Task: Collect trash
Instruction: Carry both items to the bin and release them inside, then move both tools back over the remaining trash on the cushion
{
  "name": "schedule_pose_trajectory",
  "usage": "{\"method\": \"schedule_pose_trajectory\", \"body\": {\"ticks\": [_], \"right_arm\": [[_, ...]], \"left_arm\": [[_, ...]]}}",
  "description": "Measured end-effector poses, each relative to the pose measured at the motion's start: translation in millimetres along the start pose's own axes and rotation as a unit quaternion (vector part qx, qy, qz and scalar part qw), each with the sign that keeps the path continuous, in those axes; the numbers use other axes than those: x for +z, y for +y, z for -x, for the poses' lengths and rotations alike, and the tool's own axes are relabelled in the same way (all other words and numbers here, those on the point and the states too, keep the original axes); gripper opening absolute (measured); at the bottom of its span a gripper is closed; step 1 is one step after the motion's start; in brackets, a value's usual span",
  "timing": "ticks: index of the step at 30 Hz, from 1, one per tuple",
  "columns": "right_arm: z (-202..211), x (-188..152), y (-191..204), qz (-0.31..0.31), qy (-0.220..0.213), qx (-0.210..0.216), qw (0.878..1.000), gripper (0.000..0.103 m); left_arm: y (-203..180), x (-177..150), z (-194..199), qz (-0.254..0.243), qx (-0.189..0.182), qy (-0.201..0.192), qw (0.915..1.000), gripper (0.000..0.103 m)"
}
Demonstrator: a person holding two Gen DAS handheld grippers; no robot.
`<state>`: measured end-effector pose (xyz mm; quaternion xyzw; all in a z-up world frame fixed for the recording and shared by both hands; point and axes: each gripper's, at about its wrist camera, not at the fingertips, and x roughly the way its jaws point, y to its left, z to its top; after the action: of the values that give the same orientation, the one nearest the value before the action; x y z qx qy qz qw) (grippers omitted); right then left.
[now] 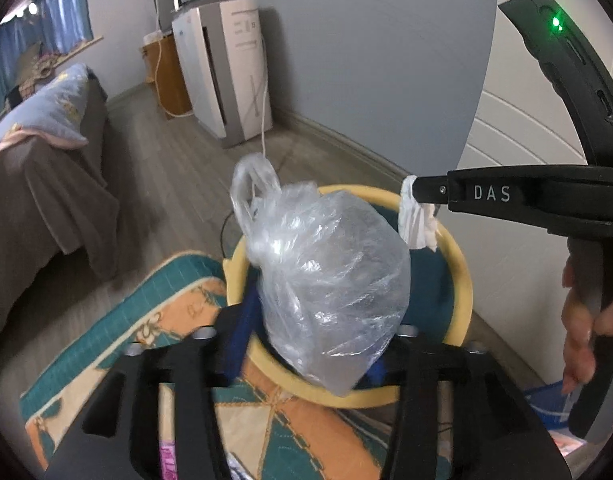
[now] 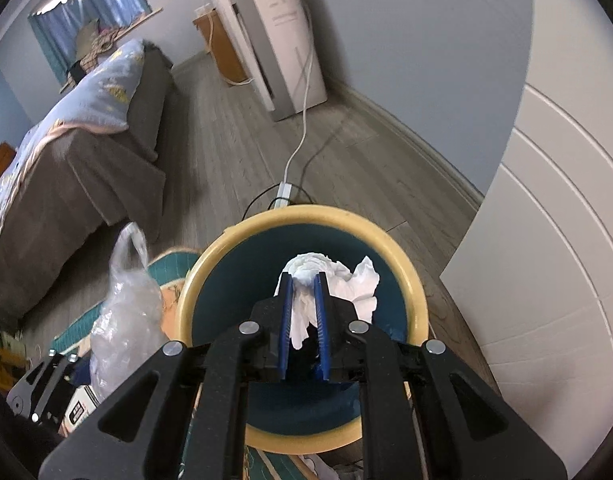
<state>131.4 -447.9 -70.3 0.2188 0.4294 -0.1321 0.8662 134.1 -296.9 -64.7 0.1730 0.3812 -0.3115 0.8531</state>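
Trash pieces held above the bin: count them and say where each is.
2. The clear plastic bag sits between the left claw's fingers over the yellow-rimmed bin. The white tissue is pinched in the right claw above the bin's opening. Other pieces may be hidden.

Brown-draped bed (image 2: 86,168), white appliance (image 2: 282,36) (corded), patterned mat (image 1: 178,320)

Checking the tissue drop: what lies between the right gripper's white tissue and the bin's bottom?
Nothing. In the right wrist view the tissue hangs from the right gripper above the bin's bare teal inside.
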Motion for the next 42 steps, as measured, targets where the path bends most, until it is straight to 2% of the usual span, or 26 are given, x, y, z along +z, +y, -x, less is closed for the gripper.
{"method": "schedule_pose_trajectory", "body": {"ticks": [1, 3, 6, 7, 9, 12, 15, 18, 30, 35, 42], "right_arm": [[0, 0, -2, -0.003, -0.001, -0.001, 1.000, 0.015], [-2, 0, -3, -0.007, 0.004, 0.001, 1.000, 0.029], [-3, 0, -2, -0.008, 0.005, -0.001, 1.000, 0.043], [-3, 1, -1, -0.009, 0.004, -0.001, 1.000, 0.046], [0, 0, 1, -0.008, 0.003, 0.001, 1.000, 0.066], [2, -1, 3, -0.003, 0.004, 0.009, 1.000, 0.084], [5, -2, 7, 0.004, 0.007, 0.018, 1.000, 0.095], [9, -1, 12, 0.012, 0.007, 0.018, 1.000, 0.097], [36, -10, 45, 0.061, 0.000, 0.012, 0.998, 0.097], [50, -24, 66, 0.088, 0.003, 0.017, 0.996, 0.097], [72, -49, 102, 0.118, 0.003, 0.027, 0.993, 0.097]], "left_arm": [[0, 1, 1, -0.001, 0.000, -0.003, 1.0000, 0.060], [0, 1, 2, -0.003, 0.004, -0.003, 1.0000, 0.064], [1, 2, 6, -0.003, 0.012, -0.007, 0.9999, 0.075], [3, 3, 8, -0.002, 0.013, -0.009, 0.9999, 0.076], [6, 3, 11, 0.001, 0.012, -0.010, 0.9999, 0.079], [12, 2, 16, 0.006, 0.019, -0.013, 0.9997, 0.088], [17, 0, 22, 0.015, 0.033, -0.010, 0.9993, 0.092], [22, -7, 35, 0.017, 0.041, -0.008, 0.9990, 0.092], [66, -41, 104, 0.056, 0.086, -0.006, 0.9947, 0.095], [85, -63, 132, 0.074, 0.112, -0.001, 0.9909, 0.095], [118, -104, 172, 0.124, 0.144, 0.000, 0.9818, 0.095]]}}
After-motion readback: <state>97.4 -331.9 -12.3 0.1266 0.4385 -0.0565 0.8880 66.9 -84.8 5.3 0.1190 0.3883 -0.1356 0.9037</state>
